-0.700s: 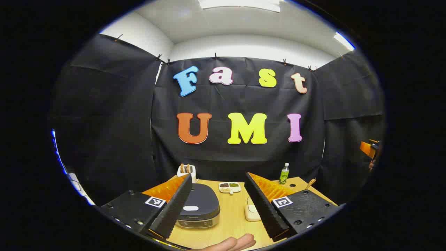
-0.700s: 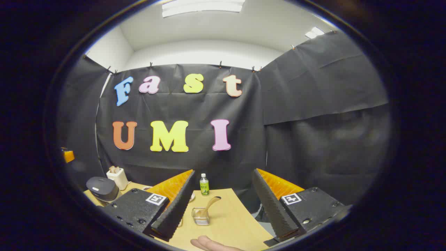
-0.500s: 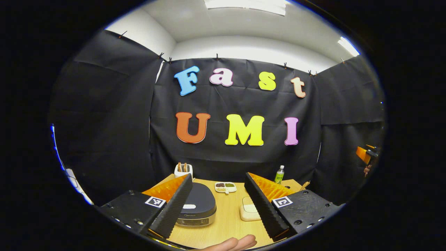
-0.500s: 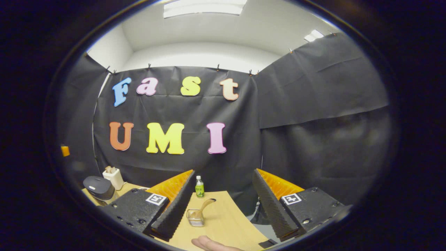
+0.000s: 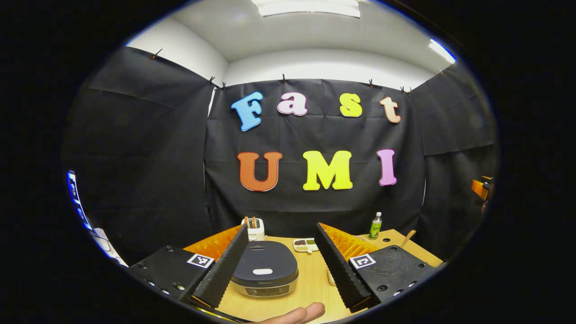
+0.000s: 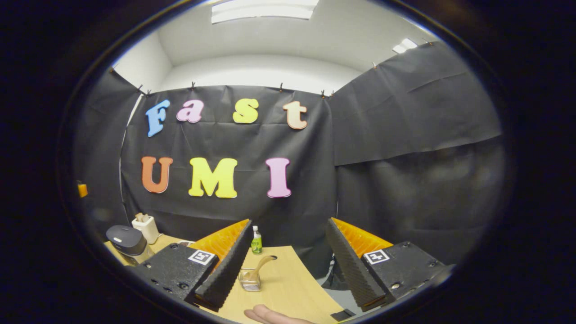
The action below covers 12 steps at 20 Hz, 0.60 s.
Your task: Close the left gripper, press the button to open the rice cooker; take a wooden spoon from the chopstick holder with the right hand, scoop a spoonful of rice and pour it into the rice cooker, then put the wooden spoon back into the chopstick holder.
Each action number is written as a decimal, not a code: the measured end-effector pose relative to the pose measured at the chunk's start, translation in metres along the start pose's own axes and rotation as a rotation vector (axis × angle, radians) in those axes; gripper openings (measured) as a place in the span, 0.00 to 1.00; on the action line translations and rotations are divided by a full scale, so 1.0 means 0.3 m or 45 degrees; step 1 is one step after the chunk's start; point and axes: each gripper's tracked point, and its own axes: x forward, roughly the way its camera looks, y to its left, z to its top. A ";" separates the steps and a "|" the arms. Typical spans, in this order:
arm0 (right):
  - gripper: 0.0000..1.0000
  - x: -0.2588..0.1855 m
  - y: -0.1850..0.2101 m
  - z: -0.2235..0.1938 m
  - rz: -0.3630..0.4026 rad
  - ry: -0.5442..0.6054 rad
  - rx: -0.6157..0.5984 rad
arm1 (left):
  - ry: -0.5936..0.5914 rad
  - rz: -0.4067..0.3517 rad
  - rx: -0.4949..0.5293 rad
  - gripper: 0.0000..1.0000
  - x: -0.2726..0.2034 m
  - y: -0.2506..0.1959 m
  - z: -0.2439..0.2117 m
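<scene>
The left gripper [image 5: 281, 272] has swung since half a second ago, so the rice cooker [image 5: 265, 274] now sits between its wide-apart fingers, lid closed. It must narrow before pressing. Behind the cooker stands the chopstick holder [image 5: 255, 230]. The right gripper [image 6: 288, 270] hangs wide, empty.

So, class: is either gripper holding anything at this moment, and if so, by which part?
Nothing is held. The left gripper is open above the table, its fingers either side of the closed rice cooker. The right gripper is open too, empty.
</scene>
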 end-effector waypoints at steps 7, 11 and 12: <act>1.00 0.004 0.022 -0.034 0.030 -0.011 0.010 | 0.020 0.023 0.016 0.53 0.064 0.061 -0.062; 1.00 0.018 0.050 -0.070 0.055 -0.011 0.020 | 0.121 0.050 0.012 0.16 0.113 0.096 -0.159; 1.00 0.026 0.050 -0.076 0.053 -0.018 0.017 | 0.168 0.058 0.005 0.00 0.127 0.102 -0.198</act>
